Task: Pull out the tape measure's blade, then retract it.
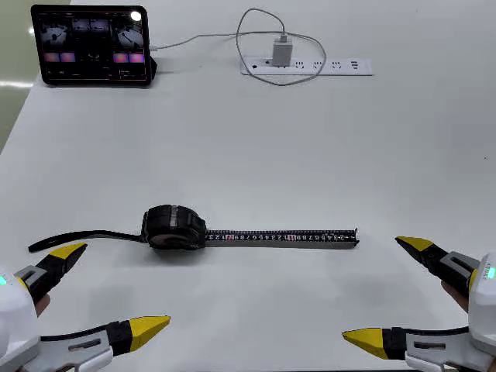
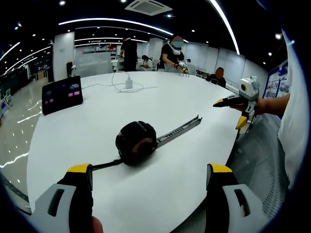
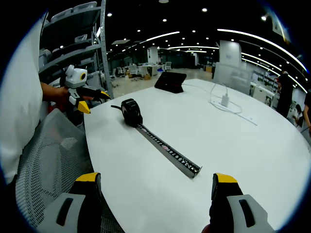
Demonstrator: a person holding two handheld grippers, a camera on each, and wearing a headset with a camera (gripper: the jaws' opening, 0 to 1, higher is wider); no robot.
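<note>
While the tape measure (image 1: 173,227) lies on the surface (image 1: 256,139) with its blade (image 1: 280,235) already drawn out flat, your left claw (image 1: 120,284) and right claw (image 1: 373,287) hang released and empty, so only retraction seems left.

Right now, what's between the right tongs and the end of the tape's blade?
Nothing: just bare table between the right tongs and the blade, as the right gripper view shows.

tablet (image 1: 91,44) screen — too small to read | tape measure blade (image 1: 280,235) numerals — illegible
</note>
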